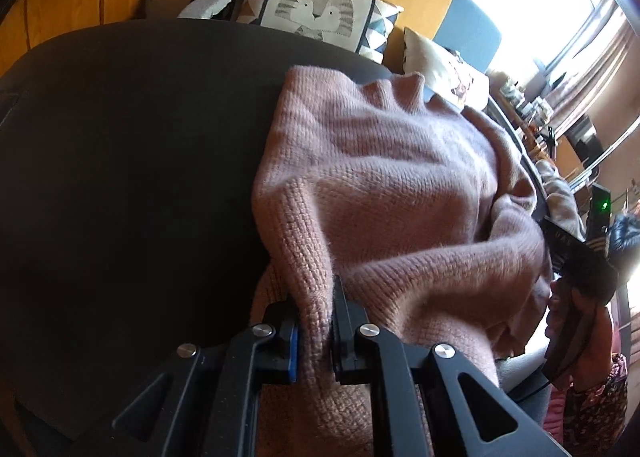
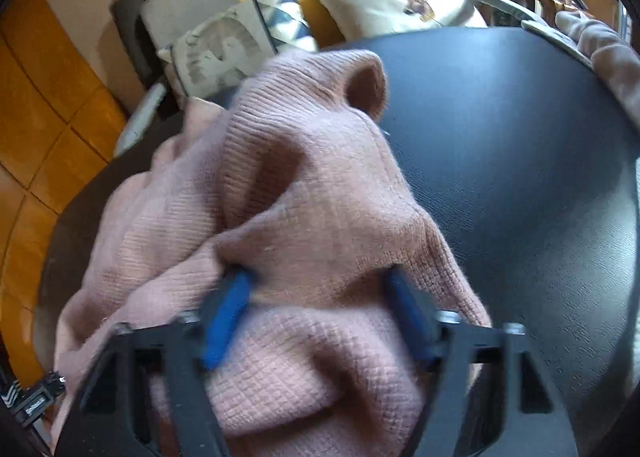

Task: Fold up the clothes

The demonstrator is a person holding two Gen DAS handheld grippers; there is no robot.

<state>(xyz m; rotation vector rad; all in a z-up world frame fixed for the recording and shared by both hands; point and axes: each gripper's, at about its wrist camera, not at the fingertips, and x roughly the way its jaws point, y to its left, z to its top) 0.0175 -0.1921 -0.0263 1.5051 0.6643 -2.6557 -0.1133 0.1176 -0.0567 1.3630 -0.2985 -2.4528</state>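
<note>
A pink knitted sweater (image 1: 384, 185) lies crumpled on a dark round table (image 1: 128, 161). My left gripper (image 1: 314, 331) is shut on a bunched fold of the sweater near its lower edge; knit fills the narrow gap between the blue-padded fingers. In the right wrist view the same sweater (image 2: 304, 185) is heaped up, its ribbed collar (image 2: 360, 73) pointing away. My right gripper (image 2: 320, 317) stands open, its blue pads (image 2: 224, 317) wide apart and pressed into the knit, with a thick mound of cloth between them. In the left wrist view the right gripper shows dimly at the far right edge.
Printed cushions (image 1: 320, 13) and a cream pillow (image 2: 400, 5) lie on a sofa behind the table. A bright window (image 1: 560, 5) and cluttered shelves (image 1: 532, 109) are at the right. Bare dark tabletop (image 2: 540, 177) spreads right of the sweater. Orange floor tiles (image 2: 44, 105) at left.
</note>
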